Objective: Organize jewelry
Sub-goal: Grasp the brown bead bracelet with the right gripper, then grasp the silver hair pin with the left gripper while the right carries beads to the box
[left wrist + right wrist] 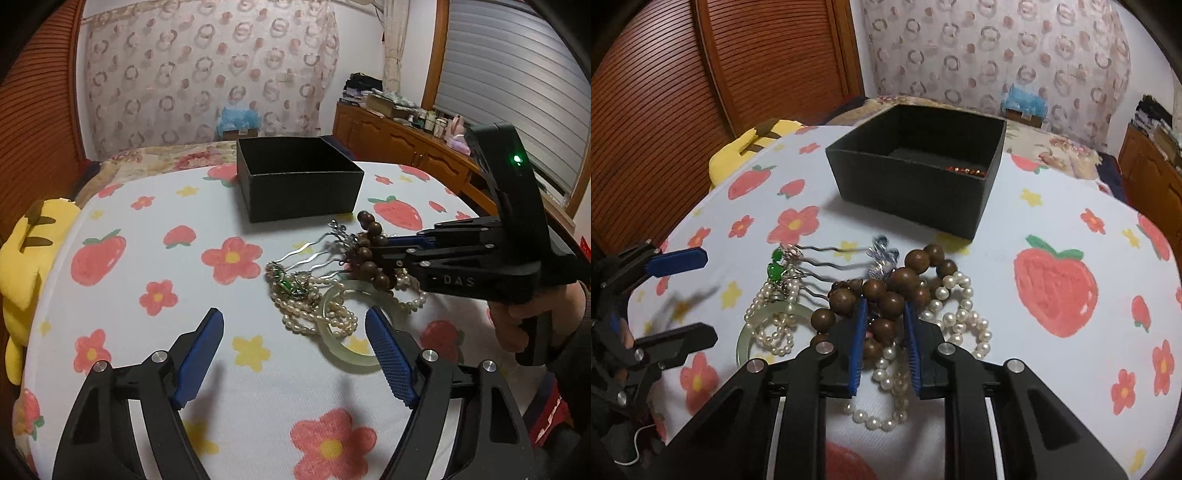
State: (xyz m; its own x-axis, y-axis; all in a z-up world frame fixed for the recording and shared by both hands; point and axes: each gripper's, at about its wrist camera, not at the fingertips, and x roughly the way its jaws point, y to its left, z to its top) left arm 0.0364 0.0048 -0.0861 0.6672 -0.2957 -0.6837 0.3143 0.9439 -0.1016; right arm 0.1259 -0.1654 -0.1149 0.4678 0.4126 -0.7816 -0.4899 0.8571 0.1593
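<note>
Jewelry lies heaped on the strawberry-and-flower cloth (155, 229), and the left wrist view takes it in from behind the left gripper (294, 334), whose blue-padded jaws stand wide apart with nothing between them. Just ahead of the right-hand jaw tip lies a pale green bangle (334, 332), with white pearl strands (314, 310) draped through it. Beyond those sit silver hairpins (306, 251) and a small green-stoned piece (286, 284). Farther ahead, well past the jaws, stands an open black box (299, 184). The right gripper (373, 254) reaches in from the right side, its jaws closed on a brown wooden bead bracelet (369, 240); raised letters on its body read "DAS", with a green light lit above.

In the right wrist view the wooden bead bracelet (897, 288) bunches between and just ahead of the right gripper (884, 314), whose blue pads pinch several beads. Pearl strands (956, 317) spill to the right of the jaws and trail back beneath them. The bangle (750, 339) and hairpins (820, 258) lie left of the jaws. The black box (916, 184) stands straight ahead, with something small and reddish visible inside against its right wall. The left gripper (690, 299) hovers at far left, jaws parted.
</note>
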